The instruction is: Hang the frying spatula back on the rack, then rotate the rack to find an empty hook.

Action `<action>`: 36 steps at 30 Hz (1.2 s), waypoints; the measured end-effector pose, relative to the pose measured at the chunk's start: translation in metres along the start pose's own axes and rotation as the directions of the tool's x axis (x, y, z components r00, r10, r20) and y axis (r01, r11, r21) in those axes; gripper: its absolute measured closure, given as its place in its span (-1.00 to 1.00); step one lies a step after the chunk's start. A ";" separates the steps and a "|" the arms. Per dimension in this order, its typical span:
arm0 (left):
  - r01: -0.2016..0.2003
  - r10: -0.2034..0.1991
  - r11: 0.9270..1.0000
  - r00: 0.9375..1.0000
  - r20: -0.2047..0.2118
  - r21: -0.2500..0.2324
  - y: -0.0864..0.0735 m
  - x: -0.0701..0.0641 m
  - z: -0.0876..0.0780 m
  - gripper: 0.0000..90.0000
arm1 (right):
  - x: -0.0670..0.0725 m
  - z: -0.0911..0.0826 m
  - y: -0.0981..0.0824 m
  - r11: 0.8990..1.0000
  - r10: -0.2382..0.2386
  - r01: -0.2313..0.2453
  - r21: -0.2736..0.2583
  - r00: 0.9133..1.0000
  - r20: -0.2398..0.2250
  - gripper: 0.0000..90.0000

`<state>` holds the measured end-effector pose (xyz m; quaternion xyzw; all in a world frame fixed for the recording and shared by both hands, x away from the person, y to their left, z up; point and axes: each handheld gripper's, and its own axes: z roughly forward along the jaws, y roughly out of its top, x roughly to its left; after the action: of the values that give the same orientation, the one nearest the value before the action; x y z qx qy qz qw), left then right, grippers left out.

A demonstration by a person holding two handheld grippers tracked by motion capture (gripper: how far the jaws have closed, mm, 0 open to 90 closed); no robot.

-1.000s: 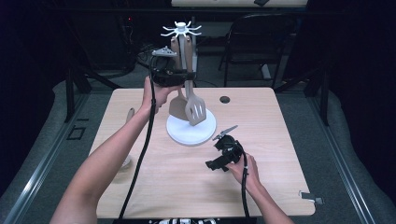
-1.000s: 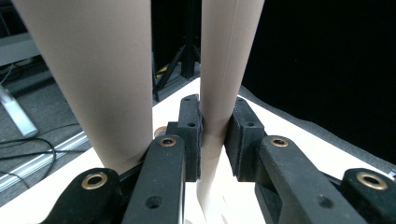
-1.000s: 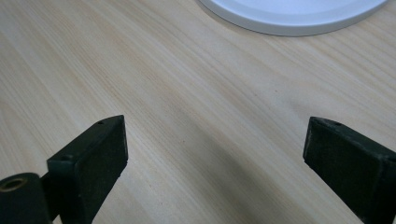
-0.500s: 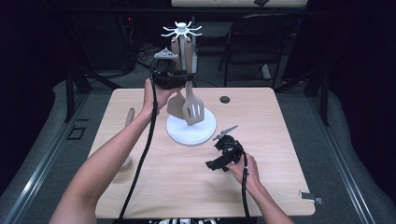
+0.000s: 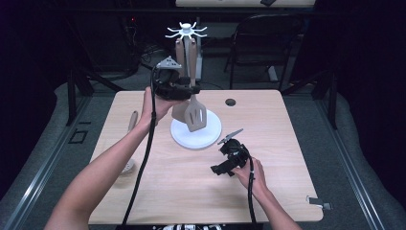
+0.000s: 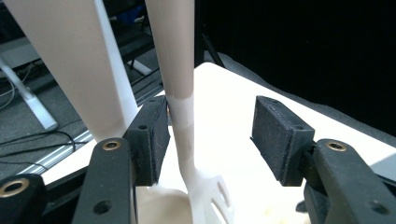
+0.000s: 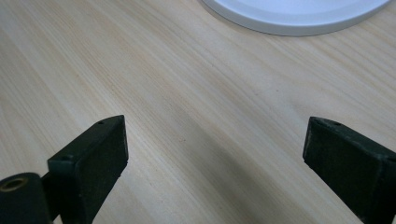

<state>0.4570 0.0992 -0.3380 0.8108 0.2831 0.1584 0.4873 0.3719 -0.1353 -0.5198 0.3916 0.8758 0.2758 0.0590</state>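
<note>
The left gripper (image 6: pixel 210 140) has just been opening; its fingers (image 6: pixel 152 135) are letting go of the hung spatula (image 6: pixel 180 93) between them. Next: pull back gently.

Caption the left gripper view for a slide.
Left gripper, jaws just opening, around the hanging slotted spatula beside the white rack post.

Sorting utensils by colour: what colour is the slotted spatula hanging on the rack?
Beige handle, paler whitish blade; the spatula shows best in the high view.
</note>
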 end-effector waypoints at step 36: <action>-0.041 0.028 0.992 0.993 -0.111 -0.122 0.033 0.028 -0.066 1.00 | -0.001 0.000 0.004 1.000 -0.025 0.025 0.019 1.000 0.001 -0.85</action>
<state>0.4539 0.1508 -0.2786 0.7739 0.2849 0.2281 0.5175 0.3745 -0.1339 -0.5177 0.3816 0.8831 0.2664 0.0592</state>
